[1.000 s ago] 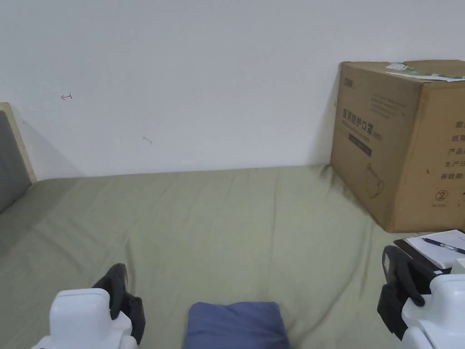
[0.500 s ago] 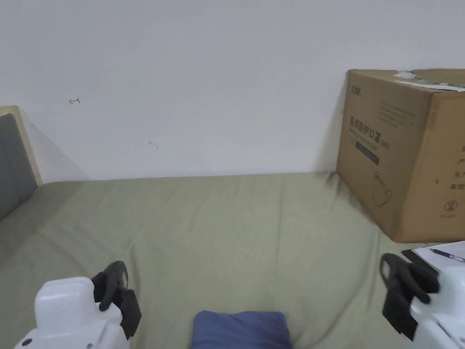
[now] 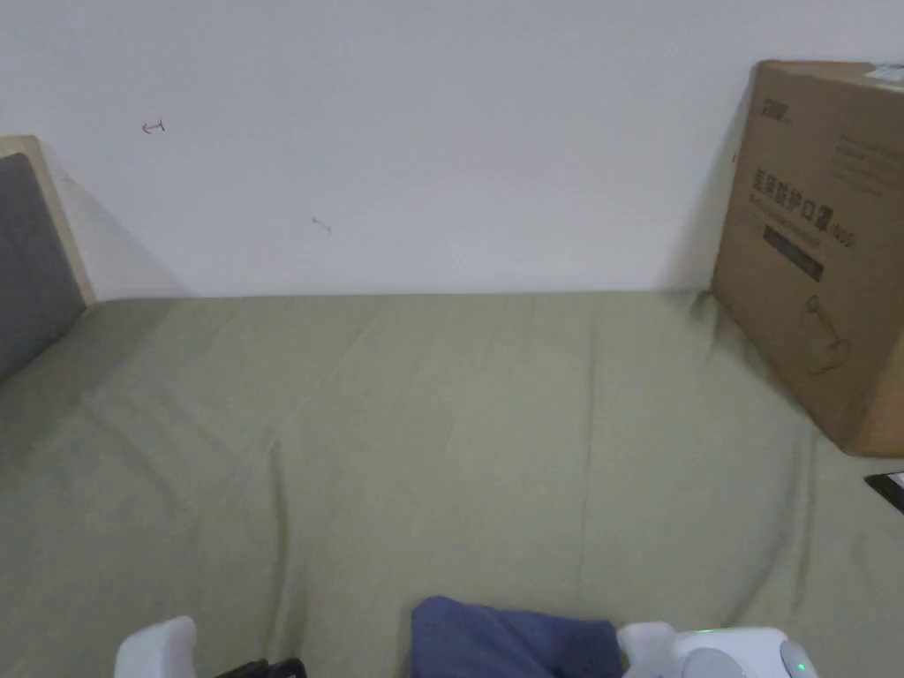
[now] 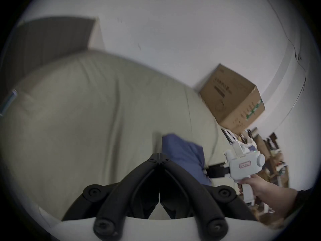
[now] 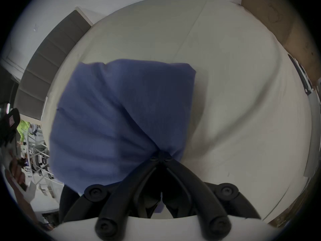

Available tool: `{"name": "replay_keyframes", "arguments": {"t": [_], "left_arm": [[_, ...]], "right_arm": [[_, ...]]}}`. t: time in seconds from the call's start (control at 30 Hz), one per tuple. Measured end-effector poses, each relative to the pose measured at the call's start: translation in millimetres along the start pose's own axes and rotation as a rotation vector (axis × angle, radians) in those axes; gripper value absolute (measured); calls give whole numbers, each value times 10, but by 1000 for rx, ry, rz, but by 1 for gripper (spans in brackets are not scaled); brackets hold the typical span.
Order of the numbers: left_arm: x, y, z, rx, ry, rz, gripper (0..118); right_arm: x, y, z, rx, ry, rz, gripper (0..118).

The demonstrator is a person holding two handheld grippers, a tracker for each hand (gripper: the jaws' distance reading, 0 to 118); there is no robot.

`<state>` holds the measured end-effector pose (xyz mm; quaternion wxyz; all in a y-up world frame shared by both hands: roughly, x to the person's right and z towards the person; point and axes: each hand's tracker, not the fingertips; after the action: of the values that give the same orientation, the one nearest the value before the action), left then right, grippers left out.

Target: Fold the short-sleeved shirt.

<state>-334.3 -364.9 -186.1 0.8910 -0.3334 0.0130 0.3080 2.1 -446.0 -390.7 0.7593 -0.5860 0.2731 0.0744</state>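
Note:
The blue short-sleeved shirt [image 3: 503, 637] lies as a small folded bundle on the green sheet, at the bottom centre of the head view. In the right gripper view my right gripper [image 5: 163, 155] is shut on the shirt [image 5: 121, 116] near its lower right corner, and the cloth puckers toward the tips. The left gripper view shows my left gripper [image 4: 159, 155] shut with nothing between its jaws, just left of the shirt [image 4: 184, 155]. Beyond it, a hand holds the right gripper [image 4: 211, 170] against the shirt's far side.
A green sheet [image 3: 441, 424] covers the bed up to a white wall. A large cardboard box [image 3: 821, 238] stands at the back right. A grey headboard [image 3: 26, 256] rises at the left. A dark clipboard corner [image 3: 887, 487] lies right of the sheet.
The right gripper has moved left from the bed's right side to the shirt and now grips it. The left gripper has dropped toward the bottom edge. The head camera has panned left.

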Motion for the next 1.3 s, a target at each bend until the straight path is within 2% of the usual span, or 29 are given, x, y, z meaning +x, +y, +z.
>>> {"name": "replay_keyframes", "arguments": {"t": [0.1,0.13,0.2,0.23,0.27,0.37,0.47,0.57,0.67,0.7,0.73,0.77,0.83,0.9,0.97,1.07,1.13,1.17,1.23,1.3], "left_arm": [[-300,97,-421,-143,-159,126,2],[-400,127,-556,-188,-221,178,14],[-533,140,-874,-336,-347,267,83],[-554,122,-999,-388,-369,274,109],[-569,98,-1115,-423,-368,268,118],[-600,50,-1346,-455,-360,280,118],[-570,-38,-1608,-548,-481,340,118],[-427,-85,-1888,-569,-635,397,118],[-217,-189,-2149,-634,-671,431,116],[-142,-200,-2178,-627,-666,419,108],[-85,-198,-2178,-622,-648,404,80],[-60,-179,-2183,-603,-573,362,21],[-26,-195,-2180,-578,-258,256,21],[-27,-212,-2113,-571,-395,379,21],[108,-184,-2063,-550,-318,266,21],[189,-123,-1885,-523,-296,235,21],[240,-31,-1669,-497,-278,195,21],[207,54,-1506,-471,-265,151,21],[102,223,-1211,-452,-211,84,21],[-203,453,-892,-448,-125,49,21]], "right_arm": [[-62,-8,6,-8,-27,37,0],[-71,-7,-4,-10,-34,55,0],[-105,10,-51,-27,-49,90,0],[-114,36,-87,-40,-57,103,0],[-137,71,-122,-56,-69,109,0],[-220,182,-187,-100,-111,176,0],[-309,233,-236,-126,-151,250,0],[-292,245,-244,-122,-145,246,0],[-196,244,-232,-112,-105,201,0],[-167,239,-230,-105,-96,190,0],[-148,234,-231,-100,-92,187,0],[-145,222,-228,-94,-90,185,0],[-127,209,-230,-79,-83,170,0],[-94,208,-247,-40,-70,94,0],[-77,182,-232,-17,-64,29,0],[-79,63,-70,78,-49,-8,0],[-51,-168,271,272,25,-97,0],[-21,-313,489,356,113,-159,0],[1,-480,765,374,205,-216,0],[-41,-672,999,350,173,-206,0]]}}
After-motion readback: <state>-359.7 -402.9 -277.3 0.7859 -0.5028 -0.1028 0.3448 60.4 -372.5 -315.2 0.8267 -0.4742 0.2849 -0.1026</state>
